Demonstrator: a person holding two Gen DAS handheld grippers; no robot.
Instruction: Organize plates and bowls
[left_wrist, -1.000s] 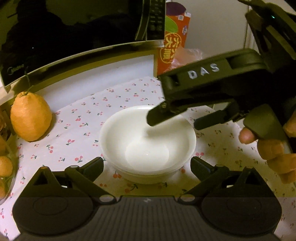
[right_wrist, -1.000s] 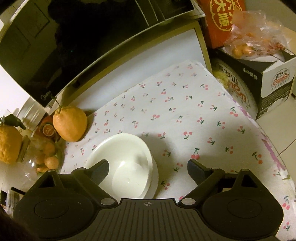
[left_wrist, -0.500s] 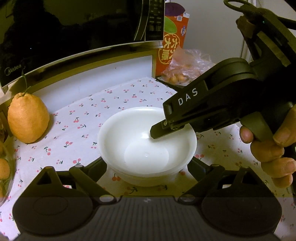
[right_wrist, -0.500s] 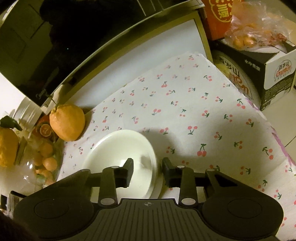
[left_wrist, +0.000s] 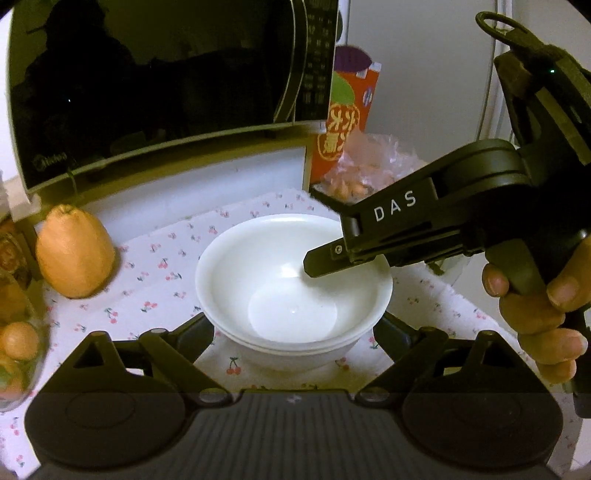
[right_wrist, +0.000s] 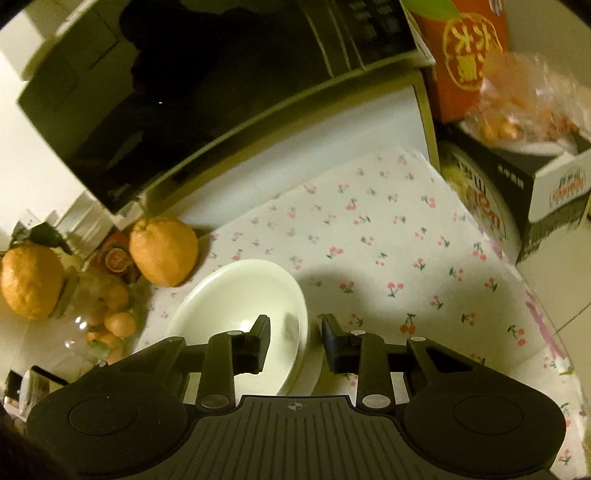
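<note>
Two white bowls (left_wrist: 291, 291) sit nested on the cherry-print cloth (left_wrist: 155, 266). My left gripper (left_wrist: 293, 332) is open, its fingers on either side of the stack's near side. My right gripper (right_wrist: 295, 341) straddles the right rim of the bowls (right_wrist: 236, 299), one finger inside and one outside, jaws narrowed around the rim; contact is unclear. In the left wrist view the right gripper (left_wrist: 321, 260) reaches in over the bowl from the right, held by a hand.
A microwave (left_wrist: 166, 85) stands behind the cloth. A large orange fruit (left_wrist: 74, 253) sits left of the bowls, a glass jar of small fruits (right_wrist: 103, 321) further left. A red carton (left_wrist: 343, 122), a fruit bag (right_wrist: 524, 107) and a box (right_wrist: 554, 192) stand at the right.
My right gripper's jaws have closed in from wide open around the bowl rim, and it has moved toward the bowls. The left gripper has stayed open around the stack.
</note>
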